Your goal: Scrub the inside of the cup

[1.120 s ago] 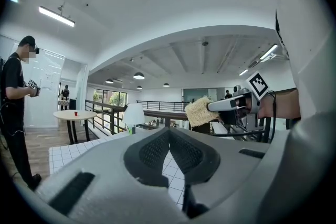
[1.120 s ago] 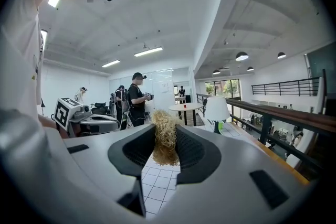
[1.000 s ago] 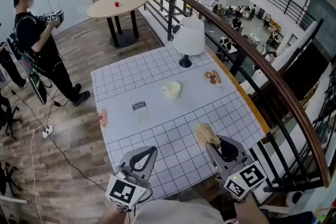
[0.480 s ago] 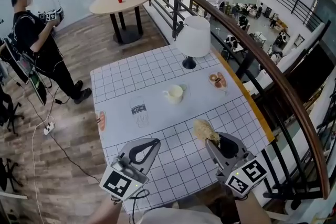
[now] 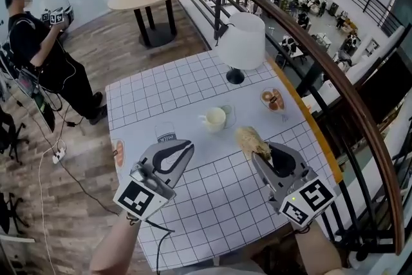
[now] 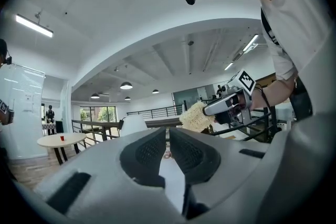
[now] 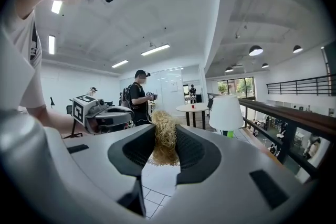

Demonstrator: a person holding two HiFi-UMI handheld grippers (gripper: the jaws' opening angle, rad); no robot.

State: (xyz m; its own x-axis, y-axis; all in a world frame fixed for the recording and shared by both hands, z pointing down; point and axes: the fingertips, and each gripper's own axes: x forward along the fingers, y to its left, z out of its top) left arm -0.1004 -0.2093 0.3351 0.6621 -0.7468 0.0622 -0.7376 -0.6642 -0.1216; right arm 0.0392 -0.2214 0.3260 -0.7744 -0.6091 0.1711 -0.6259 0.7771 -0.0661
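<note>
The grid-patterned table [image 5: 193, 84] bears a cup [image 5: 215, 119], a lamp [image 5: 242, 43], a glass [image 5: 166, 133] and a dish [image 5: 273, 100].

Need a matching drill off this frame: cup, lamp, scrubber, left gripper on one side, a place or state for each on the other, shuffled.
1 cup
2 lamp
3 scrubber
4 left gripper

A shut, nothing in it
B far end of the table
C clamped in the right gripper
D mid-table, upright

Pairs: 1-D, 2-B, 3-C, 4-A
</note>
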